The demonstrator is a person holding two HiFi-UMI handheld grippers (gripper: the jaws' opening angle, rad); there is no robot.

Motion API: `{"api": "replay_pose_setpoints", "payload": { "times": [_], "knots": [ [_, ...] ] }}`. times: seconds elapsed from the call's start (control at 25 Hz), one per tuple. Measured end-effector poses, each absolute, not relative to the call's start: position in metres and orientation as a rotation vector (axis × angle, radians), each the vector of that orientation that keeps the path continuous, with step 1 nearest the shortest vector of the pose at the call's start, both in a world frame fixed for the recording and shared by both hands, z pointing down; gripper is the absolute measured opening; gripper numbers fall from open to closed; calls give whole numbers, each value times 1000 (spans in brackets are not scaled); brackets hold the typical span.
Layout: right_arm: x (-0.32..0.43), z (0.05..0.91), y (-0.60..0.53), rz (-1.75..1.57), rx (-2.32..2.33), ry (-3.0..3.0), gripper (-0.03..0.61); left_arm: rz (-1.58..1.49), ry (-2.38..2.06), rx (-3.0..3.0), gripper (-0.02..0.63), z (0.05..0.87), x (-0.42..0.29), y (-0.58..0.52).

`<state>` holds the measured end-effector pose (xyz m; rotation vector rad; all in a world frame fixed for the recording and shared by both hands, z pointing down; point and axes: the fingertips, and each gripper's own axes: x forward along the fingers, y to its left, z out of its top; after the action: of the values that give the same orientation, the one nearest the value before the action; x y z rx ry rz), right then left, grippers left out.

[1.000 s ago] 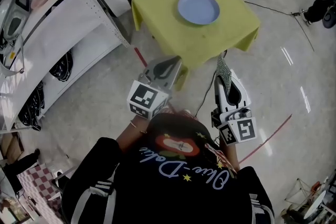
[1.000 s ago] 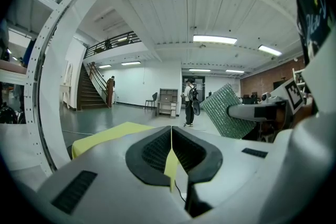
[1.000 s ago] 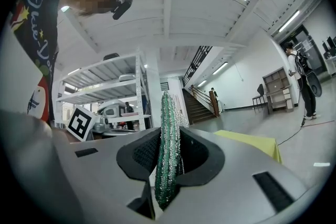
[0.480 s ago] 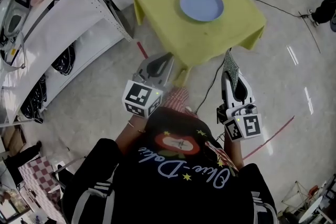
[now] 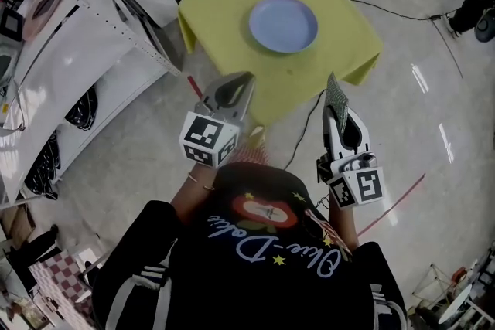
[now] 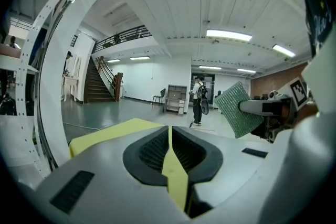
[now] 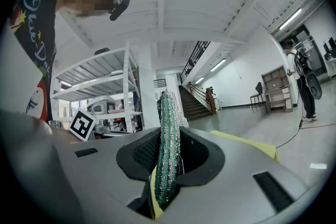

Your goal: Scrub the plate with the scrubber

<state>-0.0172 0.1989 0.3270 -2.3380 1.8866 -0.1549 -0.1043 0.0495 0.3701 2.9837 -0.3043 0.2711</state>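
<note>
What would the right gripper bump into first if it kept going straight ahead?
Probably the yellow table, at its nearest edge, with the scrubber it holds touching first. Height is unclear, so it might pass just above instead.

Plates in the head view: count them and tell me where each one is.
1. The plate lies flat near the middle of the yellow table. The shelves at the left could hide more.
</note>
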Motion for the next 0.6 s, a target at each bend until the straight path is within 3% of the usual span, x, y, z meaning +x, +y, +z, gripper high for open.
{"api": "replay_pose_setpoints", "payload": {
  "times": [0.6],
  "knots": [
    [50, 322, 110, -167, -2345, 1926, 63, 336, -342, 2934, 6, 388, -42, -41]
  ]
}}
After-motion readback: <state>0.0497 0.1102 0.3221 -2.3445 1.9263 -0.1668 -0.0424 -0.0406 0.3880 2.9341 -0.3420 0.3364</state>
